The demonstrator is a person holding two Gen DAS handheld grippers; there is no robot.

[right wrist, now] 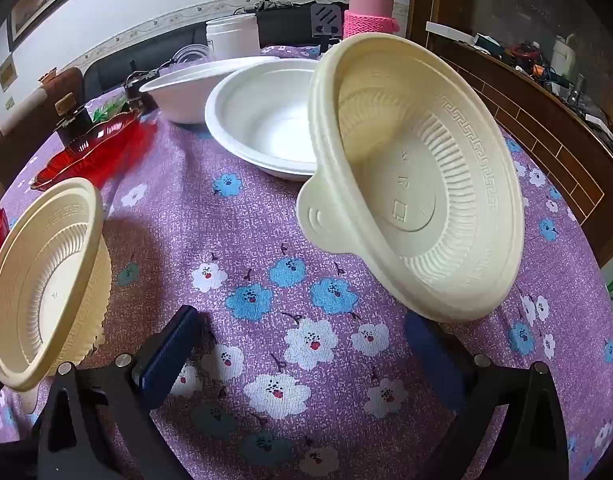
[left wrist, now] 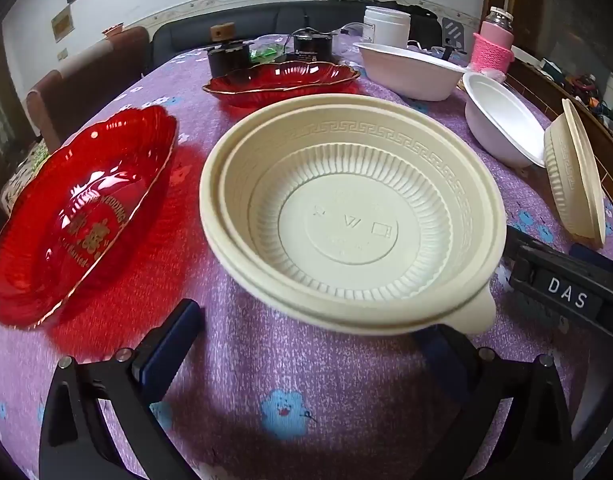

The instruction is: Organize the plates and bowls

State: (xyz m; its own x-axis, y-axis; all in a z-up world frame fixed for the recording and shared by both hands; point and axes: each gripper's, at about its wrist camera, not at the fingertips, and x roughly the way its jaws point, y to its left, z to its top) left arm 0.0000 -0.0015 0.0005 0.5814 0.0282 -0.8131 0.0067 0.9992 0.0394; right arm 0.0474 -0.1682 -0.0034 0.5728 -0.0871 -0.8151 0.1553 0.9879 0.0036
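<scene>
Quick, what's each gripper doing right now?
Left gripper: open, holding nothing; the cream ribbed plastic bowl sits just ahead.
Right gripper: open, holding nothing.

Left wrist view: sits on the left gripper point(left wrist: 310, 344), looks steeply down and forward over the worktop point(left wrist: 306, 380), close above a cream bowl point(left wrist: 346, 216).
Right wrist view: sits on the right gripper point(right wrist: 306, 344), same steep downward slant, close to a second cream bowl point(right wrist: 422, 184) on its right side.
Shared ground: both cream bowls, two white bowls point(right wrist: 266, 120), the far red dish point(left wrist: 282, 80), pink bottle point(right wrist: 370, 8), purple flowered cloth.
</scene>
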